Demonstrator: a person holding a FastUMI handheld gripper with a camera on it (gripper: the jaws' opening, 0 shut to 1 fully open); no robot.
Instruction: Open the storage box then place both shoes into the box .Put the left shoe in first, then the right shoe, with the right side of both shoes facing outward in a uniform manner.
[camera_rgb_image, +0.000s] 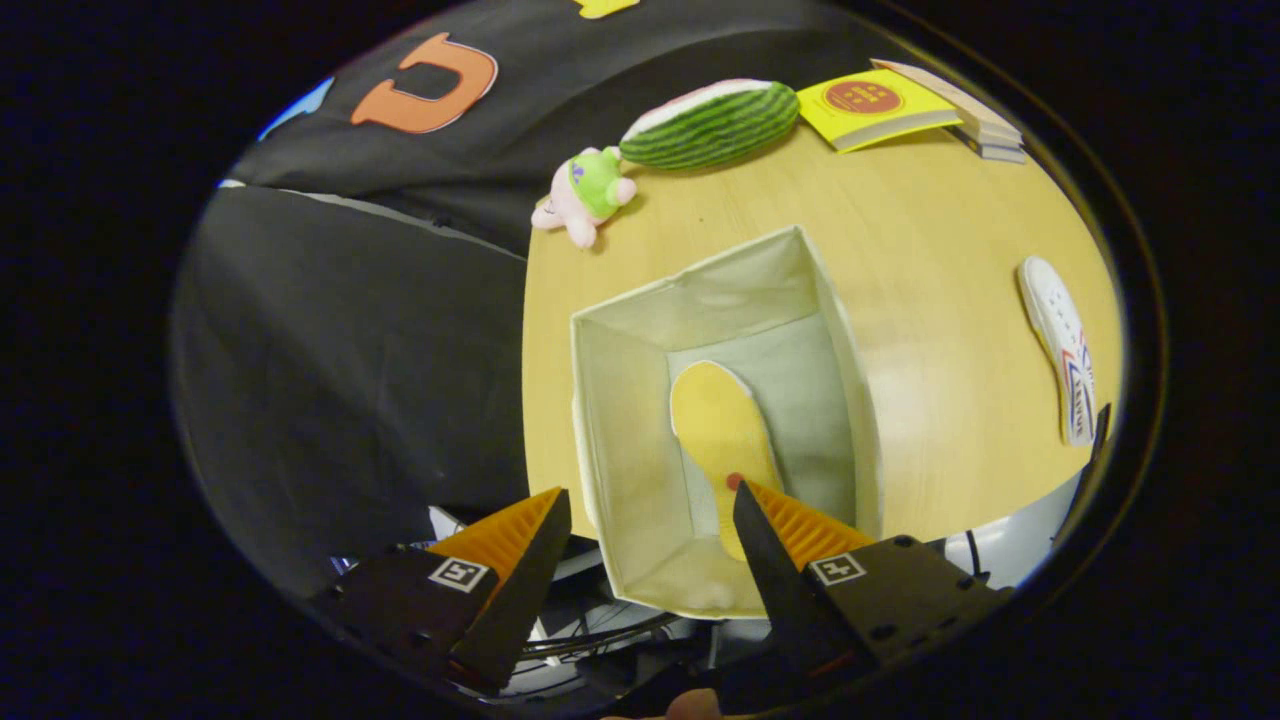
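- gripper (650, 510) is spread wide, nothing between the orange fingers (505, 530), just hanging above the near edge of the storage box (620, 400)
- box is open and sits right ahead of and below the fingers, near wall falls in the gap between them
- one shoe (722, 430) is already inside, lying on its side so the yellow sole faces up; the right fingertip overlaps its near end, can't tell if it's touching
- other shoe (1062, 345), white, lies on the wooden table (930, 300) well off to the right of the box
- farther out past the box: a small plush toy (585, 190), a watermelon plush (712, 122), then a yellow book (880, 105) beside a stack of books (985, 125)
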